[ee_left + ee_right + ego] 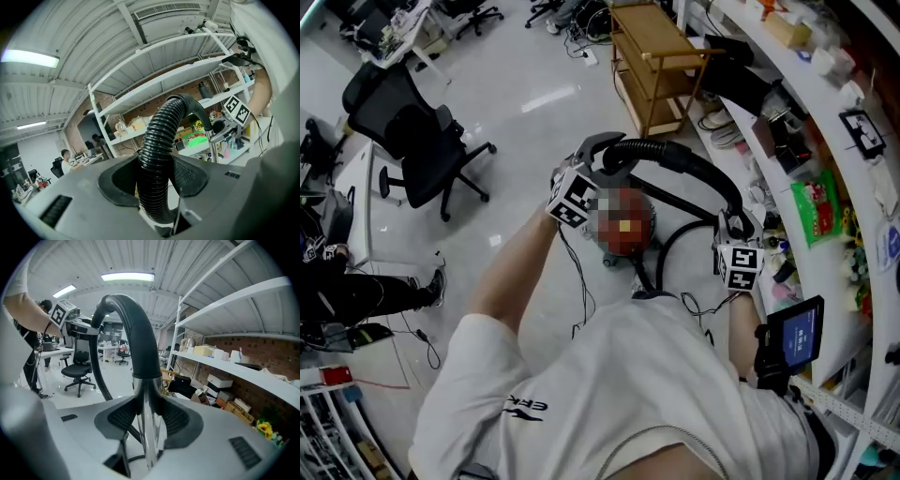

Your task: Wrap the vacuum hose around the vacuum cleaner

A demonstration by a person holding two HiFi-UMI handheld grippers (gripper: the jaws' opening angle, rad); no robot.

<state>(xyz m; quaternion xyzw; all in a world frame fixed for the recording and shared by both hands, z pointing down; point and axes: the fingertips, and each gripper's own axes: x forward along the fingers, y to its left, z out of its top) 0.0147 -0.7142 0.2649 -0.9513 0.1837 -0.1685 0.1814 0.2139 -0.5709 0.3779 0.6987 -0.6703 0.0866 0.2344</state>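
The red vacuum cleaner (628,230) stands on the floor in front of me, partly under a mosaic patch. Its black ribbed hose (675,159) arches above it between both grippers. My left gripper (595,159) is shut on the ribbed hose (157,154), which rises between its jaws (154,187) and bends right. My right gripper (733,223) is shut on the wand: a chrome tube (149,427) with a curved black handle (136,329) runs up between its pads. A thinner black run of hose (101,376) drops toward the floor behind it.
A black office chair (422,141) stands to the left and a wooden trolley (652,56) beyond the vacuum. Curved white shelving (825,141) packed with goods runs along the right. Loose cables (581,291) trail on the floor, and a small screen (797,333) sits on my right forearm.
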